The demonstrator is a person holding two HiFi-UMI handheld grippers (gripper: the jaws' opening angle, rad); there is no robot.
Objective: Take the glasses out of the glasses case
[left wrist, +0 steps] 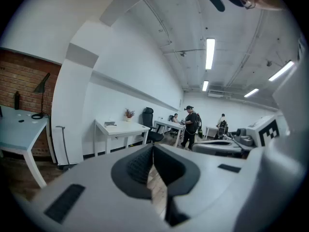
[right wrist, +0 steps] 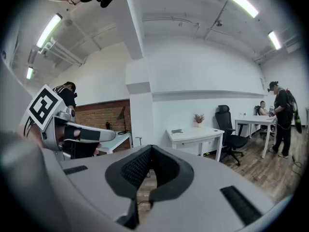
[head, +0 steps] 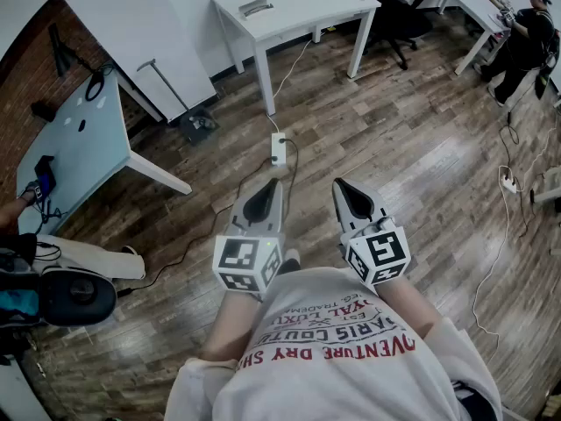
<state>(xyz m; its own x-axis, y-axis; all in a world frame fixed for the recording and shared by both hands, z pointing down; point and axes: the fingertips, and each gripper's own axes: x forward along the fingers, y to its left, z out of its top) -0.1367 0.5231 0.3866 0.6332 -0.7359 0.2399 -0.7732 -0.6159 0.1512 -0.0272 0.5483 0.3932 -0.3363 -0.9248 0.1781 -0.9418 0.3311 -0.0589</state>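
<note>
Hovering over floor: left gripper, right gripper

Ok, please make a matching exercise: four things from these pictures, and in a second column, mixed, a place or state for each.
1 white plastic power strip
2 black swivel office chair
3 pale blue table
4 right gripper

A jaws shut, nothing between
B by the brick wall
C lying flat on the wooden floor
D beside the white desk

Pairs: 1-C, 2-D, 3-B, 4-A
</note>
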